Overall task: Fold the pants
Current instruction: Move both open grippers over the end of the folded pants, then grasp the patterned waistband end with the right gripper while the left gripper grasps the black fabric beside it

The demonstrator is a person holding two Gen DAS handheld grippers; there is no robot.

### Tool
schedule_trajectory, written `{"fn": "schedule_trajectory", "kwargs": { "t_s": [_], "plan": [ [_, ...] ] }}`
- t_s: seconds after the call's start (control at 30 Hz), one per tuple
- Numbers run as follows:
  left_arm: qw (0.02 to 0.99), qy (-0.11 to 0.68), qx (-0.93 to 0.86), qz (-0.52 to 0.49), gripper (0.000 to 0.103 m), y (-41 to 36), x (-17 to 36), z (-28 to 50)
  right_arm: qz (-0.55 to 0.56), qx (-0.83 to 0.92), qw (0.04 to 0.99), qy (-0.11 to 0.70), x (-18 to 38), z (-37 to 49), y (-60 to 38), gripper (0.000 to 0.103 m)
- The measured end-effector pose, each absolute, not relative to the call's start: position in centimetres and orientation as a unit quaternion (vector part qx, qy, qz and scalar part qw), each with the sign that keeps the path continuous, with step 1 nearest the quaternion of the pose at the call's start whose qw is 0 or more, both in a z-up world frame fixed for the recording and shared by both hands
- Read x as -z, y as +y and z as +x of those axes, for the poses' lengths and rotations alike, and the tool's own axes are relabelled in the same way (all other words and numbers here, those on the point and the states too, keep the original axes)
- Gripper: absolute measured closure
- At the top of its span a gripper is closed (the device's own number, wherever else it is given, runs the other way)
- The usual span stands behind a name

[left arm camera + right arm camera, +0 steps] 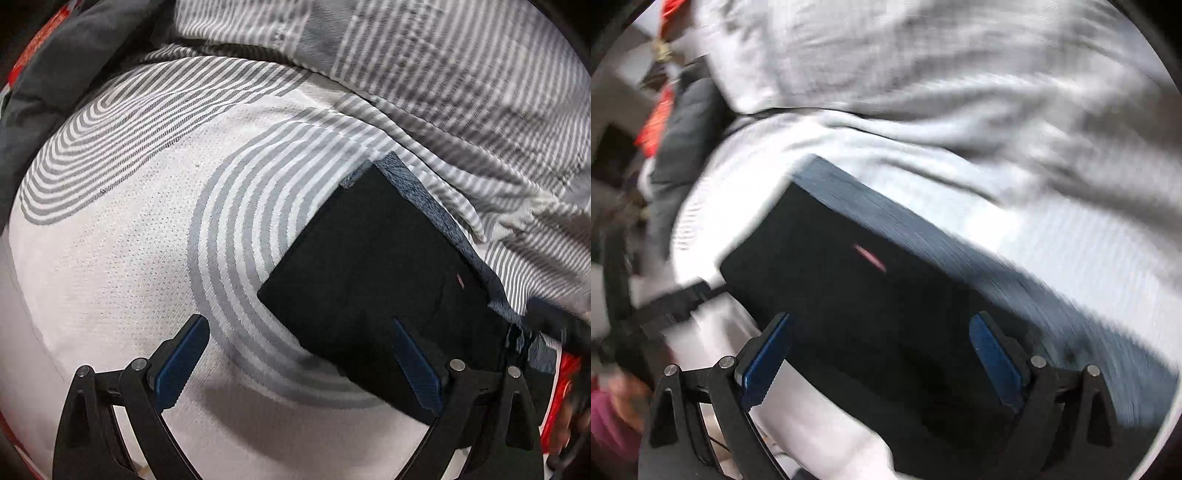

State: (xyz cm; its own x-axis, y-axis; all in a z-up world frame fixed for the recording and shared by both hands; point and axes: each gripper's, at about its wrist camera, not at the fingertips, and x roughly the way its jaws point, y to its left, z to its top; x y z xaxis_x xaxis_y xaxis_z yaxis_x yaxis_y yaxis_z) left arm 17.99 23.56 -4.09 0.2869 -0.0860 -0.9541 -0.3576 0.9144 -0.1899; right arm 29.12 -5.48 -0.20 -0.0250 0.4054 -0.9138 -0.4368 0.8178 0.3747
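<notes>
The black pants [373, 280] lie folded into a compact rectangle on a white mattress with grey curved stripes [122, 236]. A small red tag [459, 280] shows on top, and a blue-grey fleecy lining shows along the far edge [436, 206]. My left gripper [299, 358] is open just above the mattress, its right finger over the pants' near corner. In the blurred right wrist view the pants [849, 280] fill the middle. My right gripper [882, 354] is open with both fingers over the pants' near part.
A grey-and-white striped quilt [461, 92] is bunched along the far side, close behind the pants. A dark grey garment [48, 85] lies at the far left. Red fabric [565, 384] and the other gripper's black frame [657, 314] show at the edges.
</notes>
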Motion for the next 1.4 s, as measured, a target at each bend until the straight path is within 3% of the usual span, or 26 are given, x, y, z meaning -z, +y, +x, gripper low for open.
{"fn": "schedule_trajectory", "kwargs": {
  "t_s": [0.3,0.37,0.43,0.5,0.67,0.7,0.77,0.8,0.83,0.9,1.4],
  "plan": [
    [0.768,0.587,-0.098,-0.238,0.005,25.2,6.2,18.9,-0.076,-0.348,0.646,0.675,5.0,35.7,5.4,0.012],
    [0.769,0.588,-0.096,-0.234,0.005,25.0,6.5,19.0,-0.088,-0.360,0.631,0.681,5.7,35.7,6.7,0.025],
    [0.772,0.585,-0.093,-0.232,0.005,24.7,6.6,19.3,-0.114,-0.376,0.618,0.680,6.4,35.2,8.7,0.031],
    [0.771,0.585,-0.087,-0.236,0.022,24.4,6.8,19.6,-0.146,-0.381,0.612,0.678,7.1,34.6,10.0,0.031],
    [0.768,0.591,-0.083,-0.232,0.036,23.6,7.6,20.7,-0.166,-0.358,0.587,0.707,10.1,34.9,11.9,0.035],
    [0.770,0.589,-0.084,-0.232,0.043,23.5,7.6,20.8,-0.163,-0.358,0.587,0.707,10.1,34.9,12.0,0.037],
    [0.776,0.578,-0.080,-0.237,0.053,23.6,7.4,20.8,-0.167,-0.364,0.586,0.705,9.8,34.5,12.2,0.053],
    [0.782,0.571,-0.079,-0.238,0.066,23.6,7.1,20.7,-0.169,-0.366,0.589,0.700,9.4,34.3,12.0,0.058],
    [0.787,0.565,-0.077,-0.238,0.068,23.7,6.8,20.6,-0.166,-0.366,0.592,0.699,9.2,34.3,11.7,0.066],
    [0.792,0.554,-0.074,-0.243,0.078,23.8,6.2,20.5,-0.137,-0.366,0.595,0.703,8.3,34.6,10.7,0.074],
    [0.841,0.504,-0.016,-0.196,0.082,19.4,-2.5,18.6,0.025,-0.386,0.636,0.668,-0.8,35.1,1.2,0.080]
  ]
}}
